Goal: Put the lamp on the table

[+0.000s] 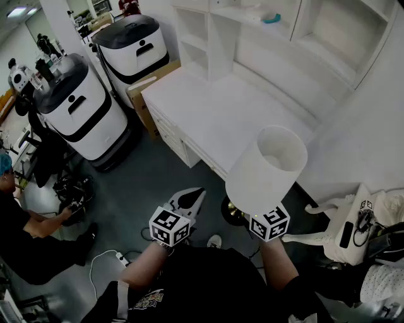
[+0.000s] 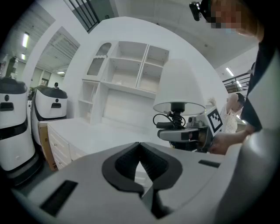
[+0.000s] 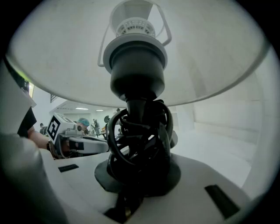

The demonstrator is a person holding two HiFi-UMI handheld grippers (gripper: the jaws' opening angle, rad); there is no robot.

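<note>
Right gripper view: the right gripper (image 3: 138, 186) is clenched on the lamp (image 3: 138, 83) by its wrapped stem, shade (image 3: 218, 65) above its jaws, white table (image 1: 208, 120) ahead. With the grip over loose cord (image 3: 131, 148), the top-heavy lamp may twist or slip. Beside it, the left gripper (image 2: 145, 183) is closed and empty.

Overhead and close views, common lamp (image 1: 266, 165)

We log white table (image 1: 211, 120) along wall, drawers (image 1: 169, 134) in its front face. White shelf unit (image 1: 208, 47) stands on table's back edge, against wall; small teal object (image 1: 271, 18) lies on upper shelf. We log dark grey floor (image 1: 136, 186): two white machines with black tops (image 1: 85, 110) stand left of table, cardboard box (image 1: 150, 87) just beside table end, white power strip (image 1: 117, 257) with cable lying near us, white chair (image 1: 331, 230) at right.
</note>
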